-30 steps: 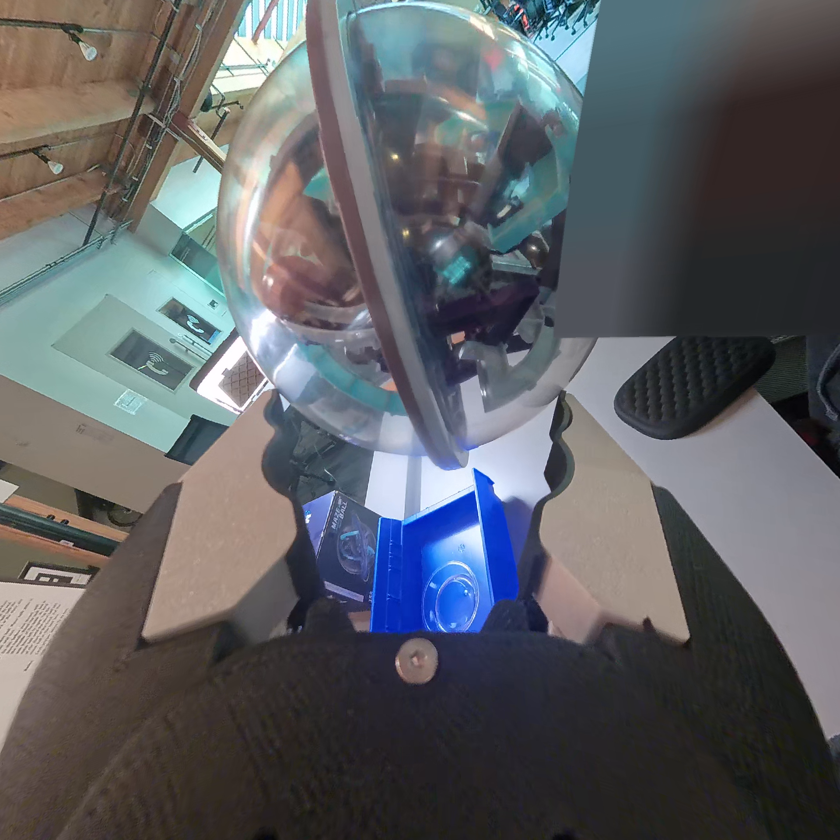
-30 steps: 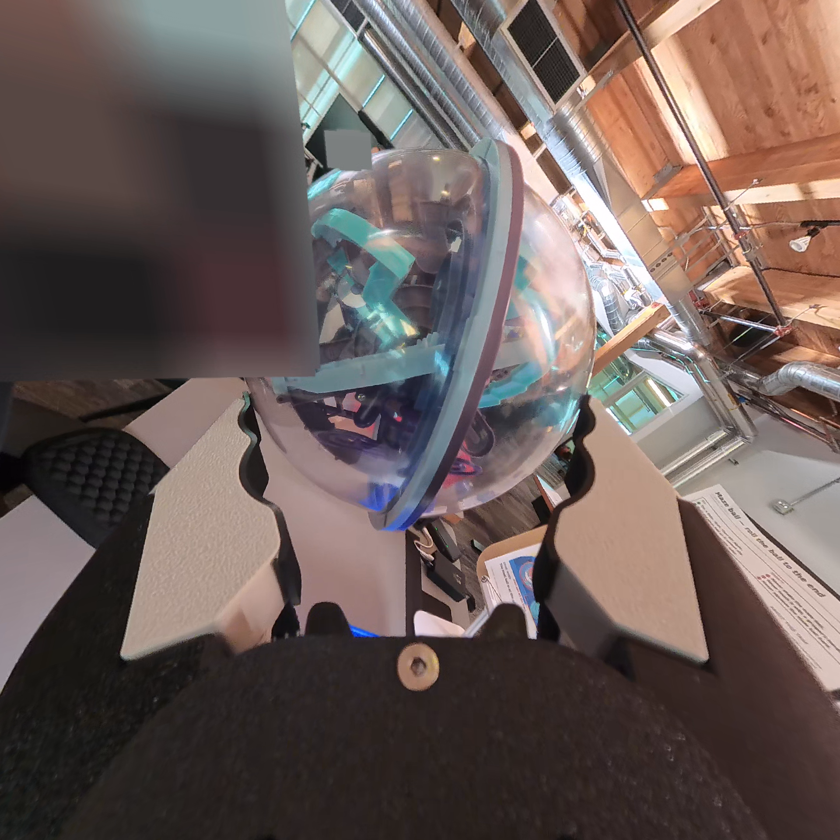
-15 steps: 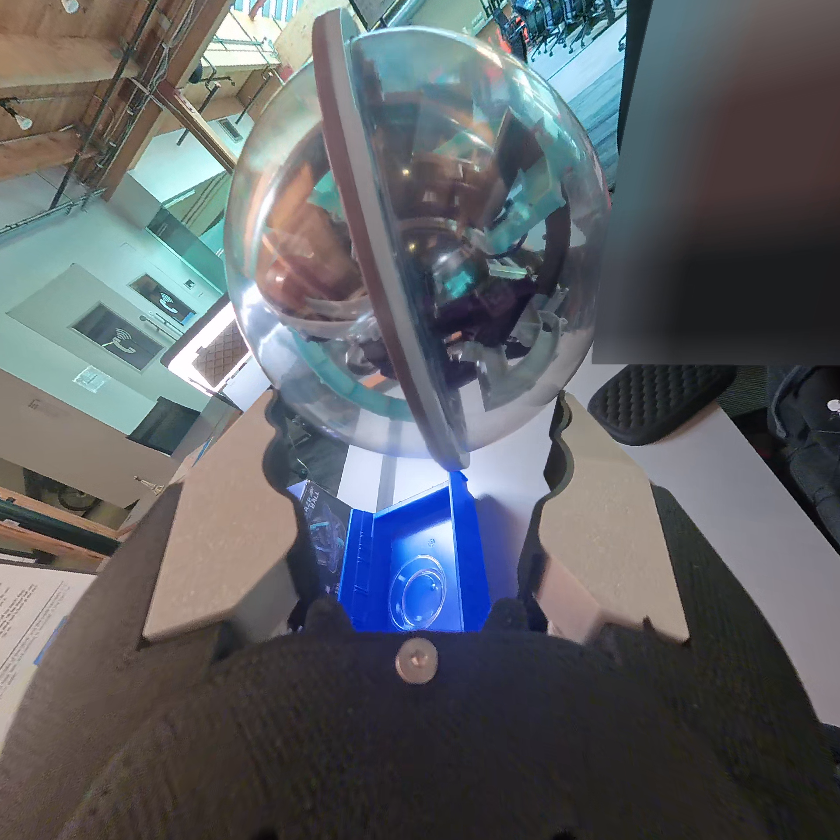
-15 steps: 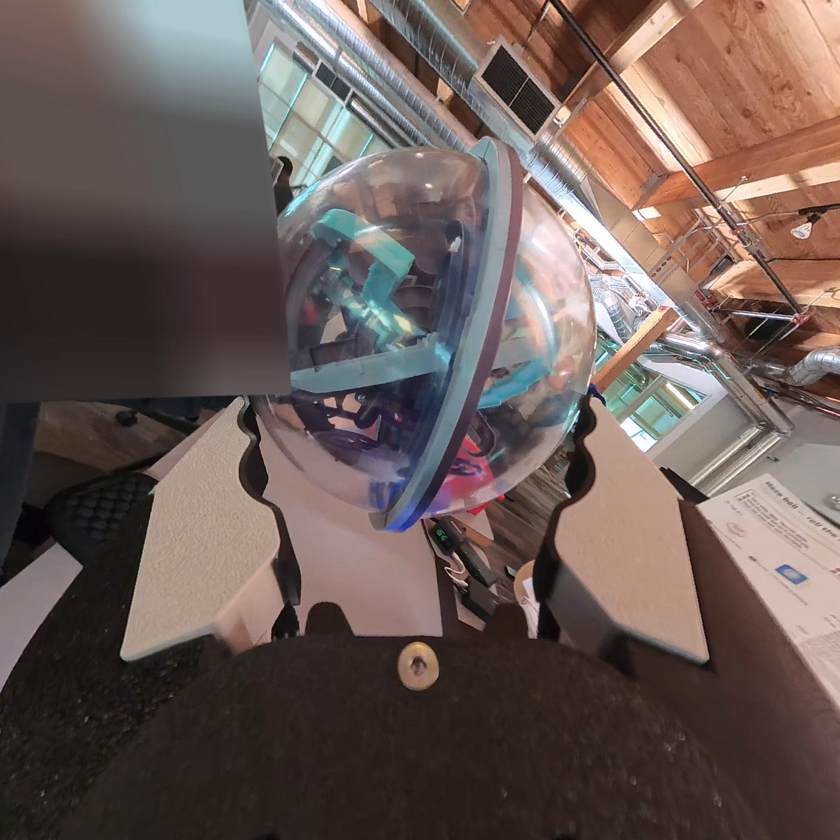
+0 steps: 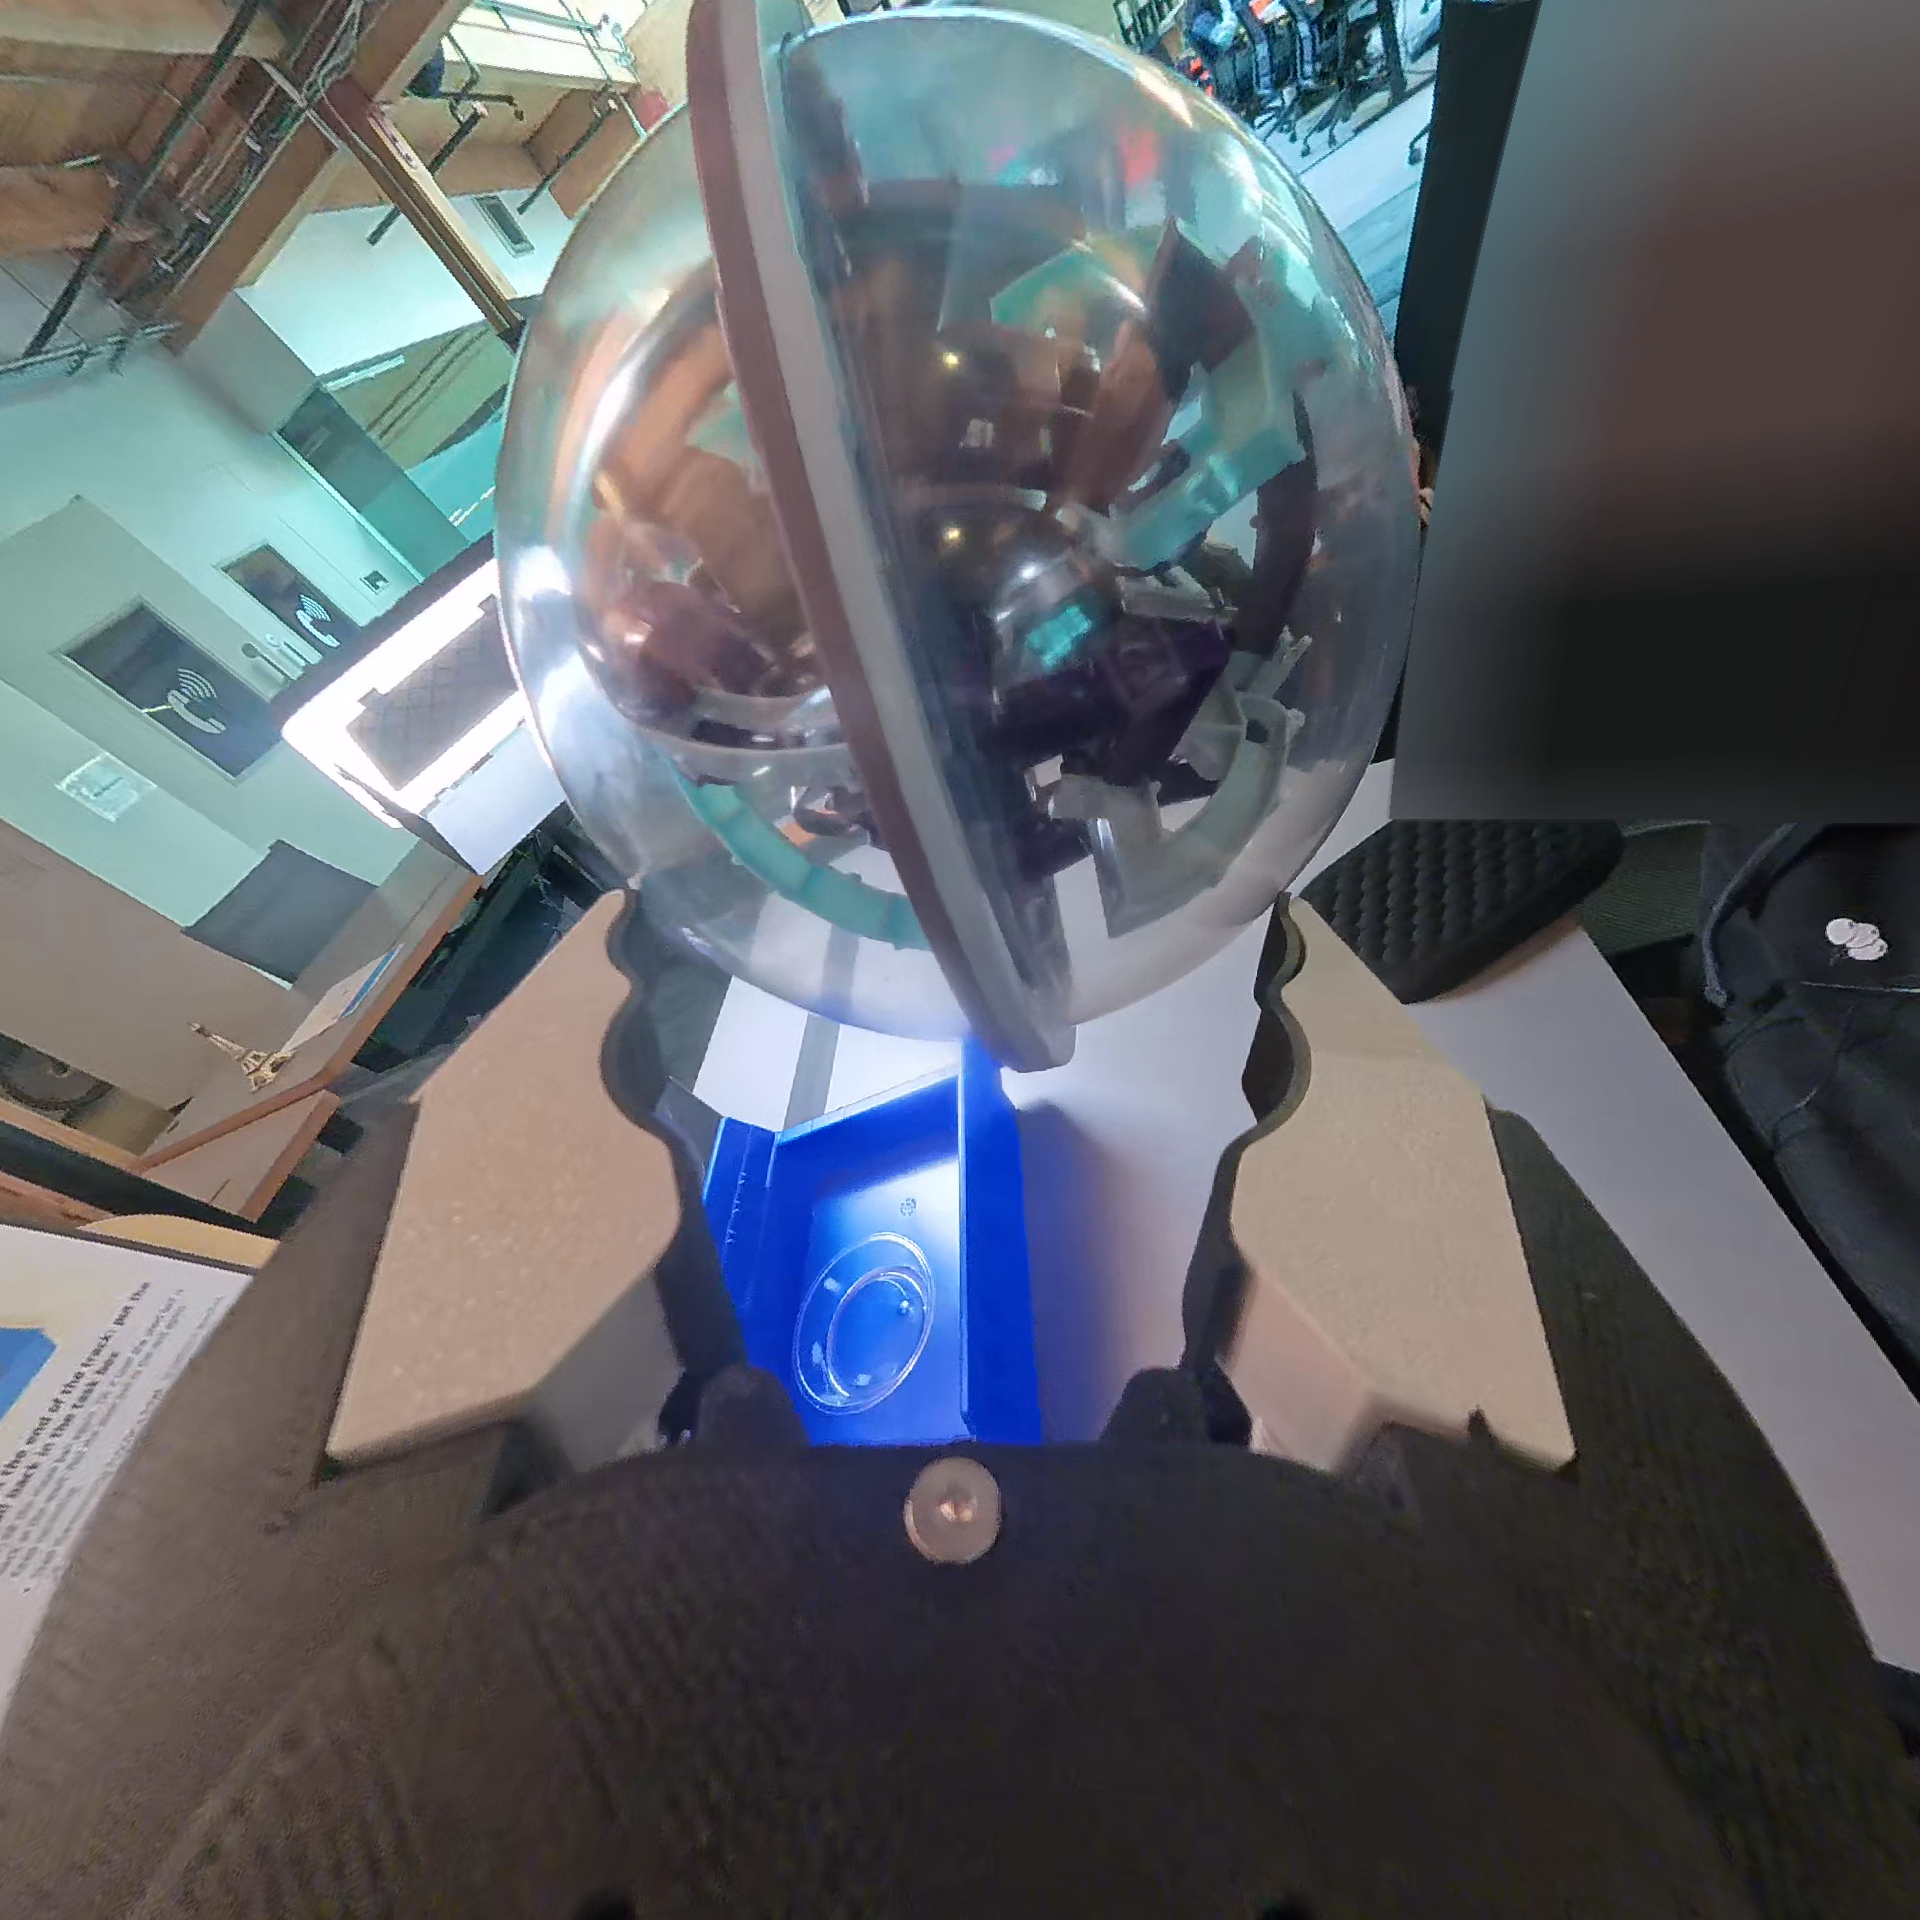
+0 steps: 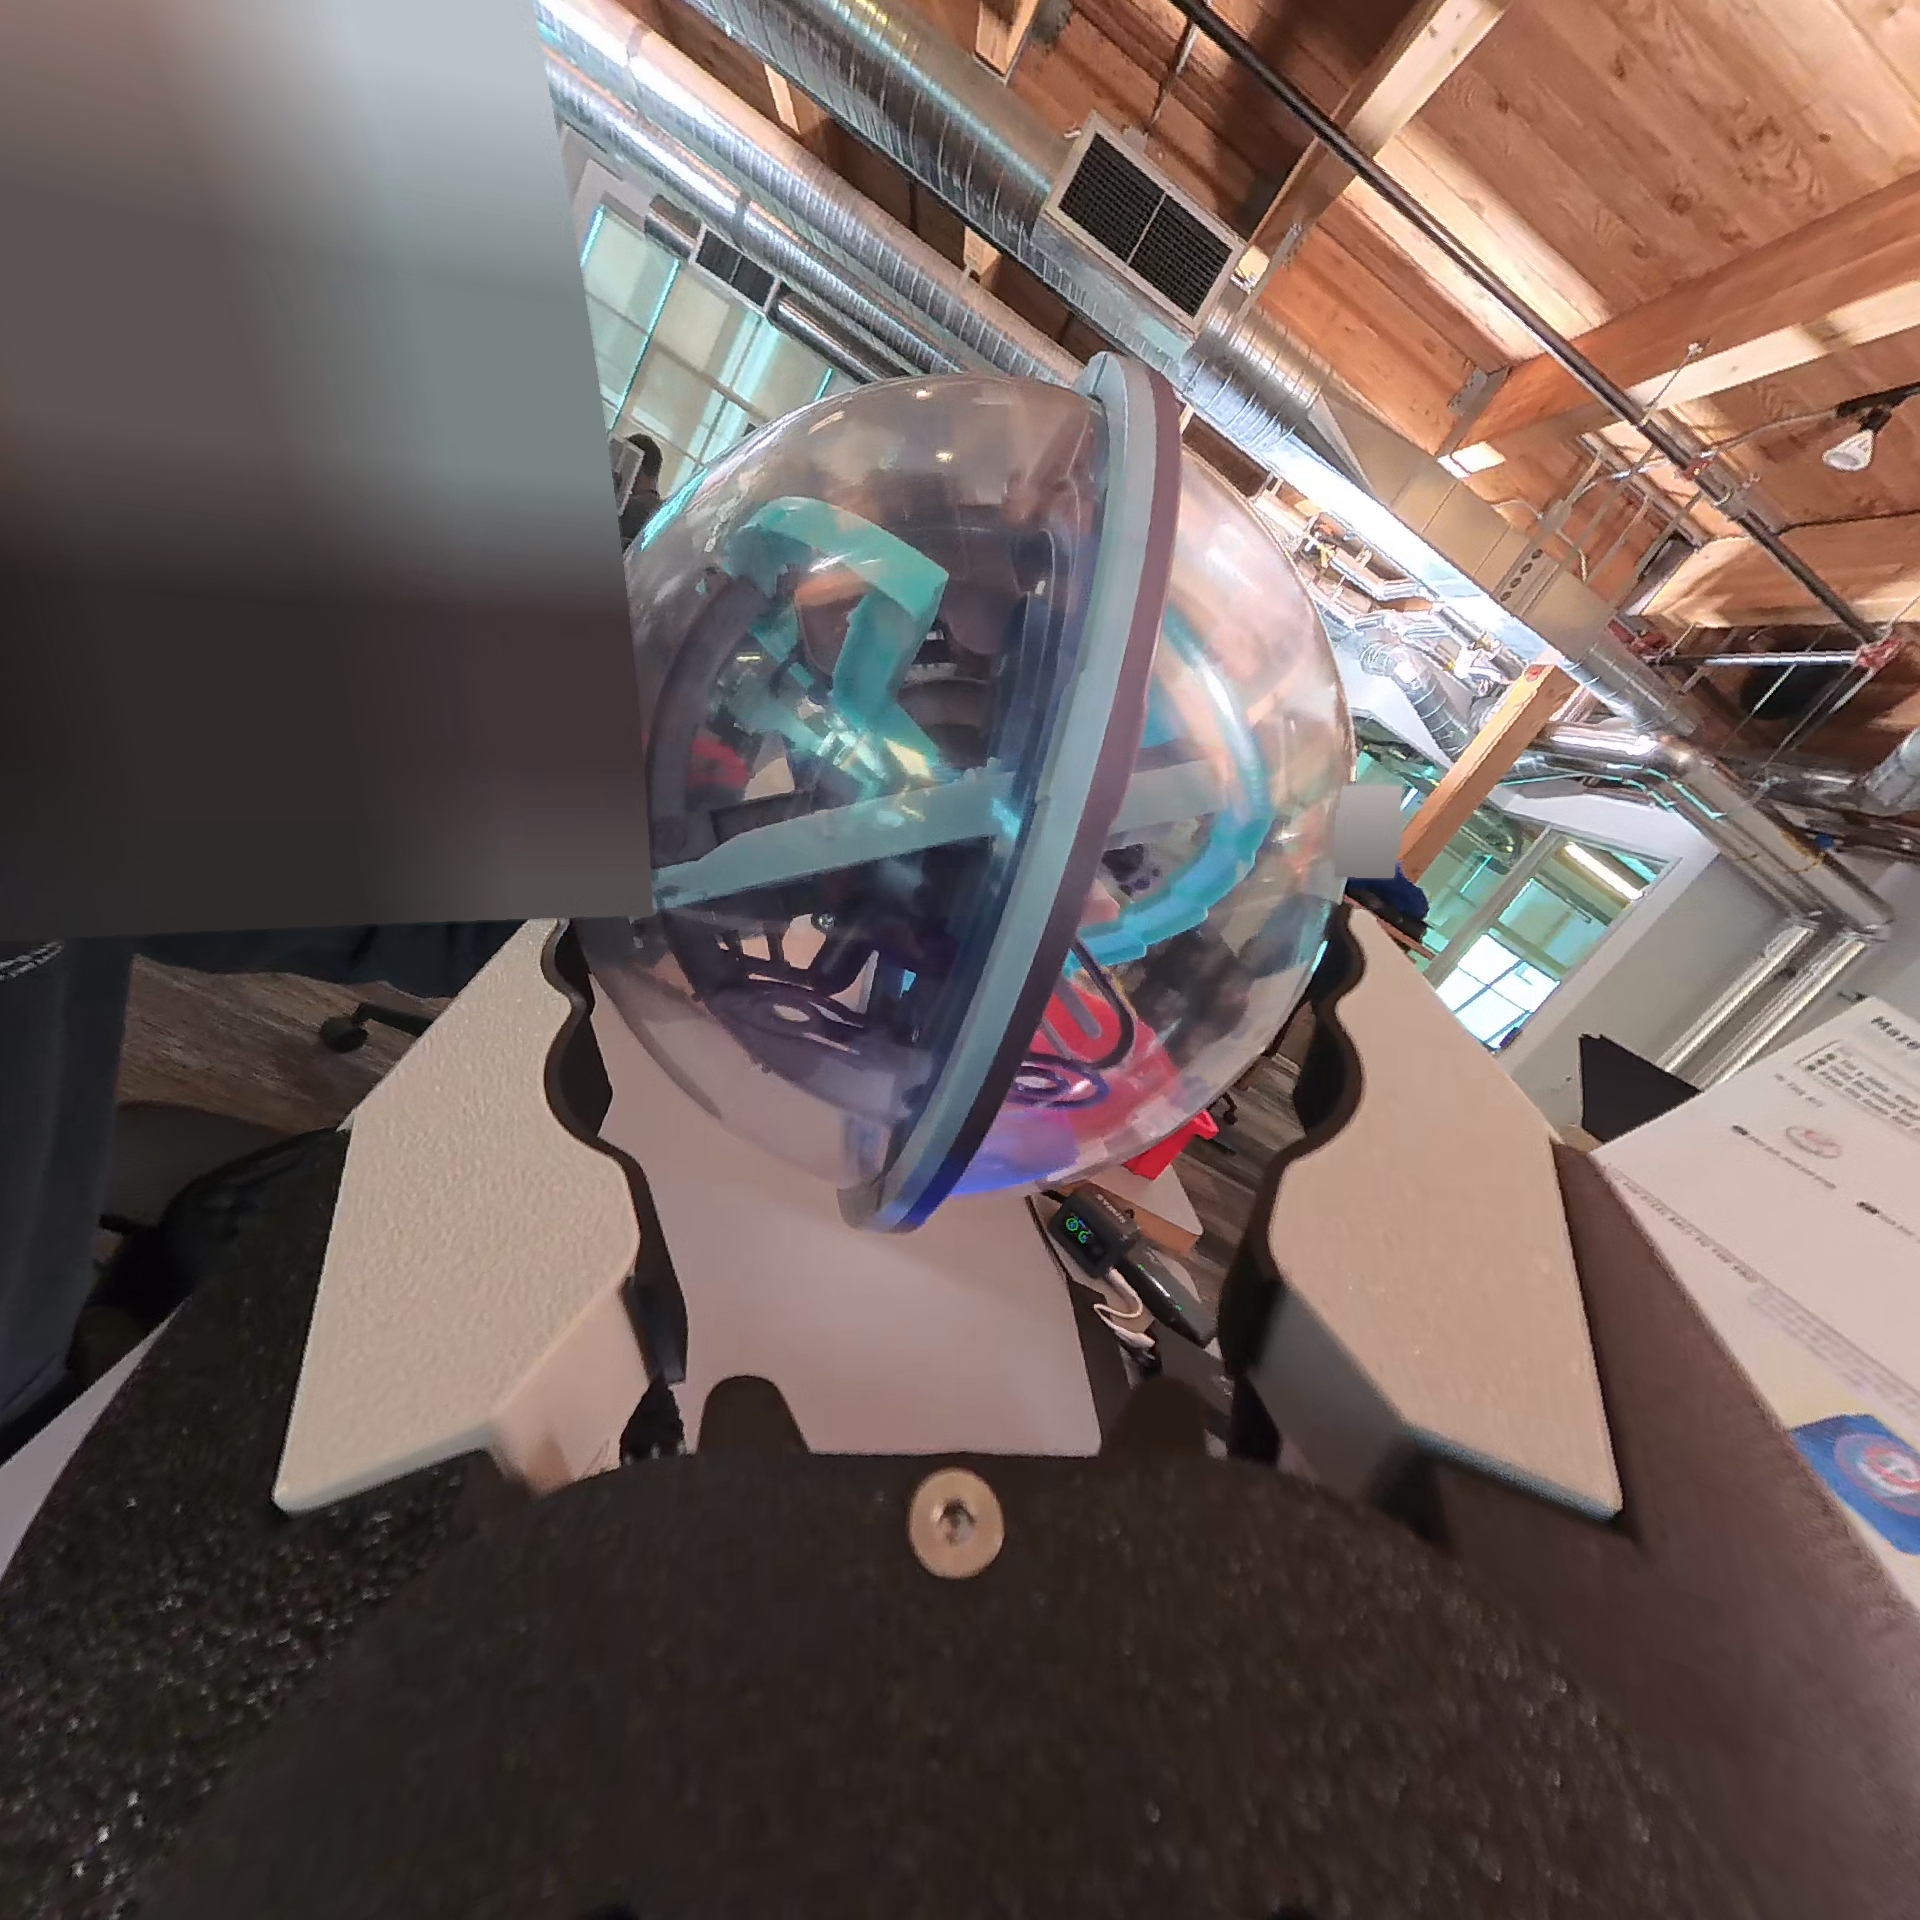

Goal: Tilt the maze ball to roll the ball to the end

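Observation:
The maze ball (image 5: pixel 956 520) is a clear sphere with a grey and maroon seam ring and teal, brown and dark tracks inside. It is held in the air above a white table (image 5: pixel 1558 1195). My left gripper (image 5: pixel 951 925) is shut on its lower part, one fingertip on each side. My right gripper (image 6: pixel 951 935) is shut on the same maze ball (image 6: pixel 987 800) from the opposite side. The seam ring runs steeply, tilted from upright, in both views. I cannot pick out the small rolling ball among the tracks for sure.
An open blue box (image 5: pixel 883 1278) with a clear round stand lies on the table below the ball. A black chair armrest (image 5: pixel 1455 894) and a dark bag (image 5: pixel 1829 1039) are at the right. Printed sheets (image 6: pixel 1787 1174) and a small charger (image 6: pixel 1101 1242) lie on the table.
Both grippers have turned together with the ball. The views have dipped toward the table, and the blue box has shifted to the middle under the ball. Both grips are unchanged.

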Available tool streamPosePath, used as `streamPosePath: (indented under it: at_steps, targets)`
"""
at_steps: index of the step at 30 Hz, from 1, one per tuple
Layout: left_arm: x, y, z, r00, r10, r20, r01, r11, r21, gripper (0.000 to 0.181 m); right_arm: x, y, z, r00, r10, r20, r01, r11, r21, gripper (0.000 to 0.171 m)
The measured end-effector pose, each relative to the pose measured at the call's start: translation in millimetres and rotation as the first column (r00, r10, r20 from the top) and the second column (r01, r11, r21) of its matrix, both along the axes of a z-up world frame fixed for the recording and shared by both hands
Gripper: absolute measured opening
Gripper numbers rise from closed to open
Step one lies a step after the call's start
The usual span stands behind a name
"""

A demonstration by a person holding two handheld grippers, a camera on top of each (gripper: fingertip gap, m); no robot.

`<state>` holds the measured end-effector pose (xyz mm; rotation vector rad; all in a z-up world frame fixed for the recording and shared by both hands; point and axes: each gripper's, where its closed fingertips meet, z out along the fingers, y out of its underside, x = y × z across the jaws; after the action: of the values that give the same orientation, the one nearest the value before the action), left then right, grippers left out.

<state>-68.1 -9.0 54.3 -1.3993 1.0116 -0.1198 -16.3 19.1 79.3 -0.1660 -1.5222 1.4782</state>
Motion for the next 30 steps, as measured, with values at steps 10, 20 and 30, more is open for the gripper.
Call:
streamPosePath:
  at_steps: [10, 20, 30]
  targets:
    - [-1, -9, 0, 1.0, -0.011, 0.029, 0.011, 1.0, 0.011, 0.115, -4, -3, -10, 1.0, 0.029, 0.005, -0.029, 0.998, -0.048, 0.135]
    - [-1, -14, 6, 0.999, -0.011, 0.049, 0.011, 1.0, 0.018, 0.114, -8, -4, -12, 0.999, 0.044, 0.016, -0.043, 0.997, -0.067, 0.135]
    - [-2, -19, 7, 0.998, -0.017, 0.065, 0.015, 0.999, 0.032, 0.114, -12, -5, -18, 0.998, 0.047, 0.034, -0.045, 0.997, -0.07, 0.135]
